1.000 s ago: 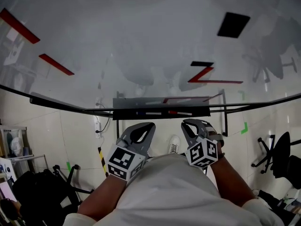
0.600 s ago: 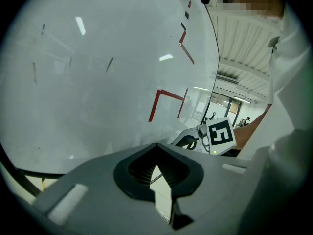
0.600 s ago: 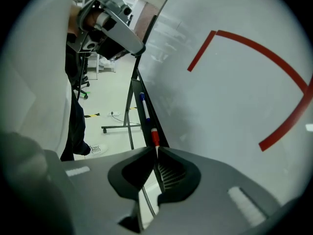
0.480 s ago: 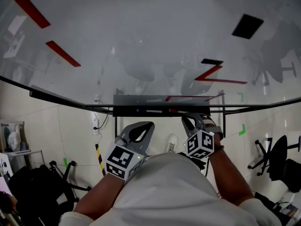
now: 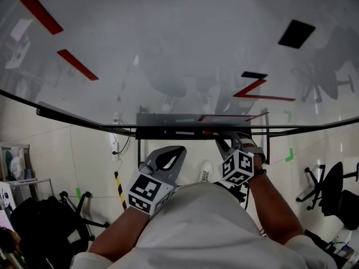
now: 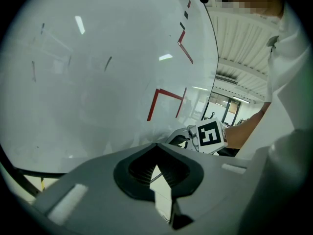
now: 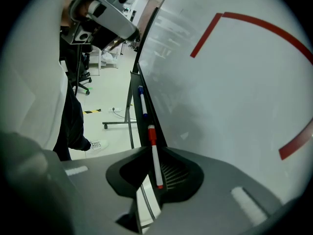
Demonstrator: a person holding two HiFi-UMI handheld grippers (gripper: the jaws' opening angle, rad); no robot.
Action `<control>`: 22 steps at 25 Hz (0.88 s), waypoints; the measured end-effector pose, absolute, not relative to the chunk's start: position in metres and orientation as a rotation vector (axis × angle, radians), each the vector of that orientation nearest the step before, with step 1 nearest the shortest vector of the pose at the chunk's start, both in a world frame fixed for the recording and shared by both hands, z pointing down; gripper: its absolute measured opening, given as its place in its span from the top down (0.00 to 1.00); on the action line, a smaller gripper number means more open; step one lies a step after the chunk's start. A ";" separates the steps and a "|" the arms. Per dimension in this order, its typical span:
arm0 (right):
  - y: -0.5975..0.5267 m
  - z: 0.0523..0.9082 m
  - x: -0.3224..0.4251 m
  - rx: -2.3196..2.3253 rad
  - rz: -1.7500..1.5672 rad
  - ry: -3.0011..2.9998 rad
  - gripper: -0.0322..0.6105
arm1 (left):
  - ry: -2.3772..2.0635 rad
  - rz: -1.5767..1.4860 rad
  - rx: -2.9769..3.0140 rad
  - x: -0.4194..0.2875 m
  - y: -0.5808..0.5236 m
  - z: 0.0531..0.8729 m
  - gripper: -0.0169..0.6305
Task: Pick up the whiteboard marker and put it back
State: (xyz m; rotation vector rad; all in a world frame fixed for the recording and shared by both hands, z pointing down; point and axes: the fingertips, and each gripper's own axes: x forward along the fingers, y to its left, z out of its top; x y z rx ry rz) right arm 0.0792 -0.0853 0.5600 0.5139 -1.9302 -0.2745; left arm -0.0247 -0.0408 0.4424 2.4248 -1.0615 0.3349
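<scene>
The red-capped whiteboard marker (image 7: pixel 155 160) is along the tray (image 5: pixel 168 133) below the whiteboard (image 5: pixel 168 49), between the narrow fingers of the right gripper (image 7: pixel 152 148). A blue-tipped marker (image 7: pixel 142 102) lies beyond it. The left gripper (image 6: pixel 156 145) has its fingers together, empty. At the centre right of the head view are red strokes like a Z (image 5: pixel 255 88).

An office-like workroom: a large whiteboard (image 5: pixel 168 49) on a stand, swivel chairs (image 5: pixel 332 185), a pale tiled floor (image 5: pixel 84 156) with tape marks

Bright, even indoor light; lamps glint on the whiteboard (image 6: pixel 107 72); fisheye bends edges; gripper views have black corners.
</scene>
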 end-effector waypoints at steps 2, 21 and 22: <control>-0.087 0.562 0.079 0.510 -0.269 -1.924 0.85 | -1.061 0.335 2.425 -0.025 -0.041 0.443 0.95; -0.093 0.576 0.073 0.371 -0.323 -1.881 0.85 | -1.079 0.341 2.414 -0.029 -0.040 0.443 0.95; -0.092 0.577 0.072 0.359 -0.326 -1.877 0.85 | -1.080 0.342 2.413 -0.029 -0.040 0.443 0.95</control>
